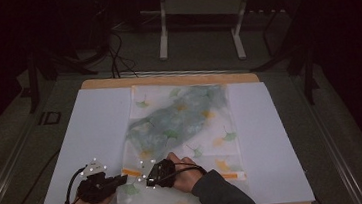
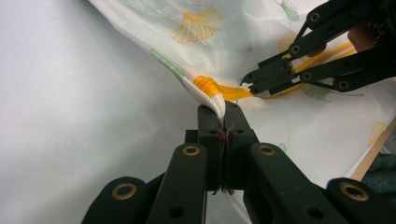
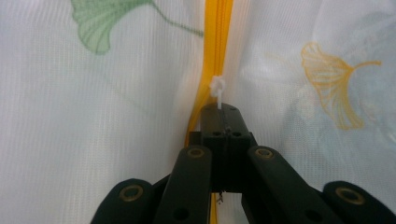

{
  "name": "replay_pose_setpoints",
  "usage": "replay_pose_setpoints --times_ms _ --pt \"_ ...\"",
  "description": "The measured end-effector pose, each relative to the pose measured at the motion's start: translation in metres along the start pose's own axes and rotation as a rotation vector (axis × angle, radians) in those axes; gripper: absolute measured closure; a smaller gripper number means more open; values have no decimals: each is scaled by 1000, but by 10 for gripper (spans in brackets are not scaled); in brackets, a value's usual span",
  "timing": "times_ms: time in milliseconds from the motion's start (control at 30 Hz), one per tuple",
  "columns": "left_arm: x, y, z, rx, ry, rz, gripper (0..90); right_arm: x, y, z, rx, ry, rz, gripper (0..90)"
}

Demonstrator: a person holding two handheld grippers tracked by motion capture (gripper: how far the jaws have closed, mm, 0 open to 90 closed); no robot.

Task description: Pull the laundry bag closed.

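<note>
One mesh bag (image 1: 182, 132) lies flat on the white sheet (image 1: 92, 135) covering the desk (image 1: 166, 78), its long axis running from the person's edge away to the far side, with its single orange zipper (image 3: 215, 28) across the near end. It is sheer white, printed with green and orange ginkgo leaves, and holds something grey-green inside. Of the two grippers, the left gripper (image 2: 223, 122) has its jaws closed on the bag's corner by the zipper's end, and the right gripper (image 3: 220, 112) pinches the white zipper pull (image 3: 217, 88).
</note>
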State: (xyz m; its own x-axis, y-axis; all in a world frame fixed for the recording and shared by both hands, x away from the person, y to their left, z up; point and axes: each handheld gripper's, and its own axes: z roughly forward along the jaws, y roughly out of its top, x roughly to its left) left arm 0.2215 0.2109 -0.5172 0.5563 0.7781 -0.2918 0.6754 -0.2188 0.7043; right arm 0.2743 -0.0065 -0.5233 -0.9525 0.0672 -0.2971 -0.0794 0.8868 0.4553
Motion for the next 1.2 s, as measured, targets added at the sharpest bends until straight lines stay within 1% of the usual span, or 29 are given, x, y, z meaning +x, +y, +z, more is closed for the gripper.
replay_pose_setpoints --times_ms 333,500,800,967,1200 --pt "2 -1 -1 2 0 -7 884 -1 -8 -6 23 -8 -4 900" --pt "2 -1 -1 -1 -3 -7 884 -2 -13 -8 18 -1 13 900" --pt "2 -1 -2 -1 0 -6 884 -2 -20 -13 32 0 7 900" --pt "2 -1 -2 0 1 -4 884 -3 -25 -16 29 3 9 900" --pt "3 -1 -3 0 1 -6 884 -2 -28 -18 40 -4 3 900"
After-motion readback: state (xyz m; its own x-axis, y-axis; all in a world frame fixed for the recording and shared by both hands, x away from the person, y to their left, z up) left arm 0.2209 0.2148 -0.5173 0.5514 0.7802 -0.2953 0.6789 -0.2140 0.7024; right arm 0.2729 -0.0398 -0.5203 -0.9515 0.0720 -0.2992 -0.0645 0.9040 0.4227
